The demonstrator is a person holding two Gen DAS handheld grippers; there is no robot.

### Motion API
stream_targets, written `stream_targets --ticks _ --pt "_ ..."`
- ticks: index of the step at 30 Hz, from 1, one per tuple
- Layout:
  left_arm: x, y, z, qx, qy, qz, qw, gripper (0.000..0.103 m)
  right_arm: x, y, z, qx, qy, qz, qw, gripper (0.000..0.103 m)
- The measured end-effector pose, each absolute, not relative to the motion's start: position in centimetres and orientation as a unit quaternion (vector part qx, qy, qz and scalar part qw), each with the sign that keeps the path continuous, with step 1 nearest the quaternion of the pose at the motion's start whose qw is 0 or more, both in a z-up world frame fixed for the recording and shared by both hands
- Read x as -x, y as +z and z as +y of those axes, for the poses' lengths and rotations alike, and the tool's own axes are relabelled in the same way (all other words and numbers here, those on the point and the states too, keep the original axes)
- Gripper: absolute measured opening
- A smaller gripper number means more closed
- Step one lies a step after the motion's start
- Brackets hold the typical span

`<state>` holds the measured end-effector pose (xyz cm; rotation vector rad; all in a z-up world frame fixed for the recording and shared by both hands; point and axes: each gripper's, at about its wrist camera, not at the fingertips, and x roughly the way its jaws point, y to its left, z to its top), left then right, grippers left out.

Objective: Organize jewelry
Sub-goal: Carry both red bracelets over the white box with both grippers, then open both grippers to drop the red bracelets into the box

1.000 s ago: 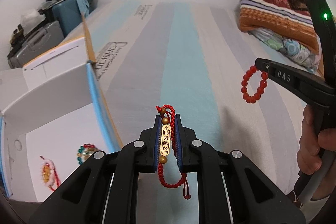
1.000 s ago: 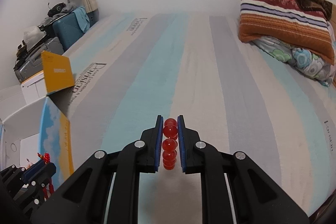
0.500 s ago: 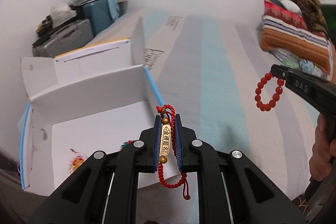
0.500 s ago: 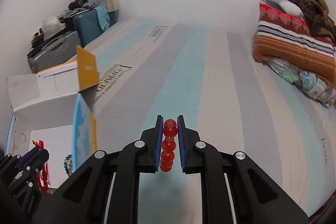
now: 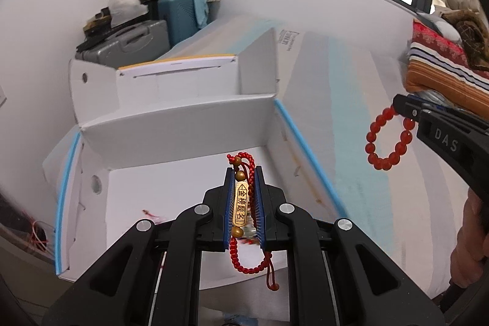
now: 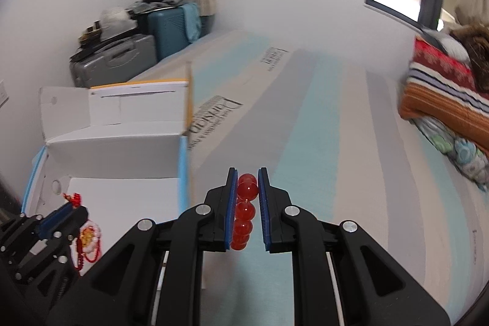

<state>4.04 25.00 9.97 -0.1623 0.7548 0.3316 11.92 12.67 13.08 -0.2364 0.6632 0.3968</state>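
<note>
Over the open white cardboard box (image 5: 171,124), left gripper (image 5: 244,197) with red cord bracelet (image 5: 243,203). Right of it, above striped mattress (image 6: 321,142): right gripper (image 6: 247,197), red bead bracelet (image 6: 246,203). Behind the box, grey and teal suitcases (image 5: 137,42).

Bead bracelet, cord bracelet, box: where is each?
bead bracelet (image 5: 388,139), left wrist view, its lower beads.
cord bracelet (image 5: 240,205), left wrist view, its gold tag.
box (image 5: 183,124), left wrist view, its back wall.

You've got a red cord bracelet (image 5: 244,203) with gold tag, red bead bracelet (image 5: 386,139), white blue-edged box (image 5: 183,127), teal-grey-cream striped mattress (image 6: 321,124).
</note>
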Motion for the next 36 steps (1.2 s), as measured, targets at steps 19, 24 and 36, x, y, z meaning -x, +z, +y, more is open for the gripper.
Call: stream_targets --ticks 19,24,36 --pt "-1.6 6.4 33.4 0.124 0.228 0.39 0.883 0.012 -9.0 7.8 24.0 0.16 0.268 0.349 0.884 0.013" --pt "-2.1 5.0 34.8 0.134 0.232 0.404 0.874 0.012 -9.7 5.2 25.3 0.169 0.265 0.376 0.872 0.013" --pt "-3.4 2.7 35.8 0.133 0.248 0.433 0.856 0.016 -11.4 1.9 25.6 0.162 0.259 0.419 0.855 0.013"
